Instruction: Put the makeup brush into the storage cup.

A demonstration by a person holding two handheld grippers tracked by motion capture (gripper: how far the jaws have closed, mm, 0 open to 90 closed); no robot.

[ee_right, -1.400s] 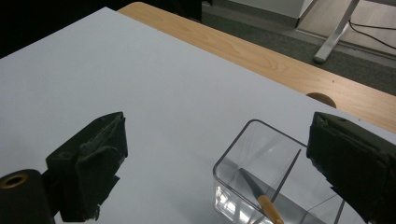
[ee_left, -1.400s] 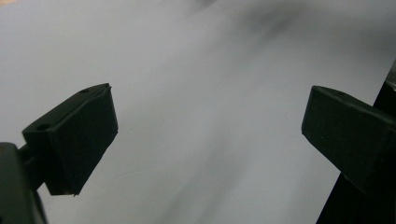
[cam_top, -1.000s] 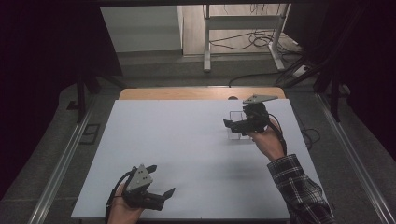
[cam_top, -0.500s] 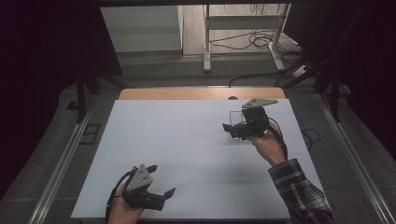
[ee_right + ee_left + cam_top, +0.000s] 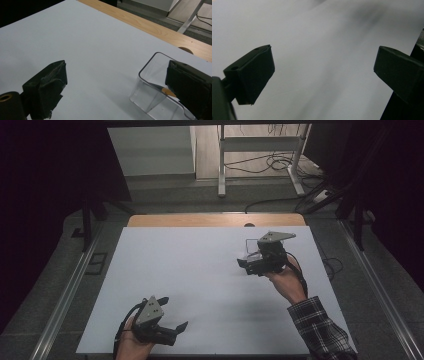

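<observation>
A small clear plastic box [image 5: 152,87] stands on the white table sheet [image 5: 95,45], and a pencil tip [image 5: 168,91] shows inside it. My right gripper [image 5: 117,75] is open, with its right jaw in front of the box's right side and its left jaw well clear over bare sheet. From above, the right gripper [image 5: 245,266] hovers at the right of the table, with the box [image 5: 249,251] just beyond it. My left gripper [image 5: 172,314] is held open near the front edge, and between its jaws [image 5: 323,60] there is just white sheet.
A wooden strip [image 5: 200,220] with a round hole [image 5: 248,225] runs along the table's far edge. Beyond it are a metal stand [image 5: 220,165] and cables [image 5: 280,165] on the floor. Metal rails [image 5: 65,290] flank the table.
The right gripper has drifted slightly to the right, staying by the clear box. The left gripper has not moved.
</observation>
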